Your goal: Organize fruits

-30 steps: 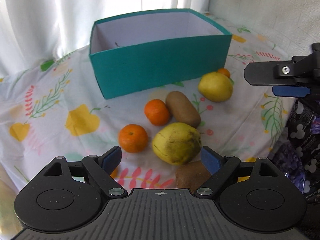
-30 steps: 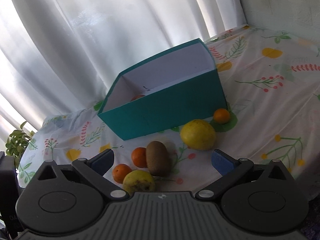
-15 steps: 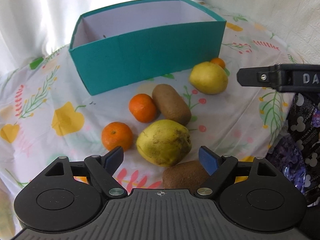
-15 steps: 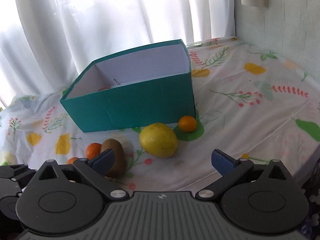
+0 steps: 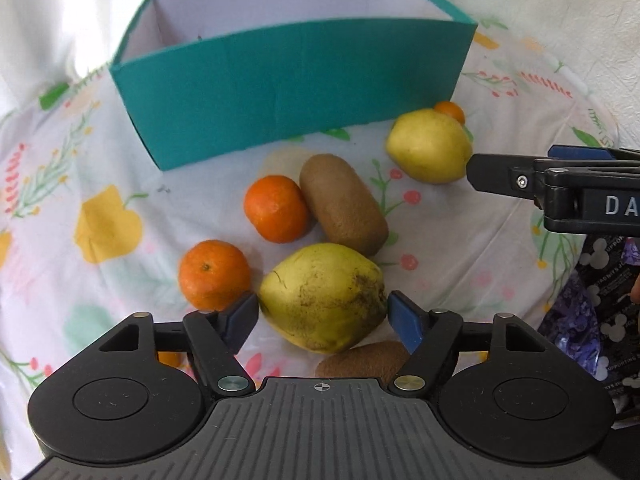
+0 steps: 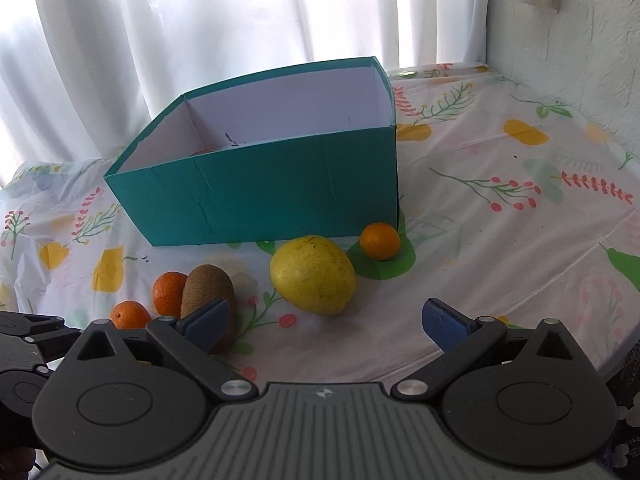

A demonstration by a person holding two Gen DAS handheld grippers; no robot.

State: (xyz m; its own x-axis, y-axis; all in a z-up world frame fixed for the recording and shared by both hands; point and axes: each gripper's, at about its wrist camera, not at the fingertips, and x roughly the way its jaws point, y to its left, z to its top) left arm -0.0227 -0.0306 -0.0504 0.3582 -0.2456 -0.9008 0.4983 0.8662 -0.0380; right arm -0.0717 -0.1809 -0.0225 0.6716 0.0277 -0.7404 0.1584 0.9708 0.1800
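Since a second ago the left gripper (image 5: 323, 314) has dropped onto the spotted pear (image 5: 323, 295); its jaws are closing around it, pads just shy. Beyond the pear lie a kiwi (image 5: 342, 204), two mandarins and the teal box (image 5: 292, 92). Right gripper (image 6: 323, 322) hangs wide open, empty, near the lemon (image 6: 313, 275).

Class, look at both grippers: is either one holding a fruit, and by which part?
Neither holds yet. The left gripper is closing around the speckled pear's widest middle; the right gripper is open, empty.
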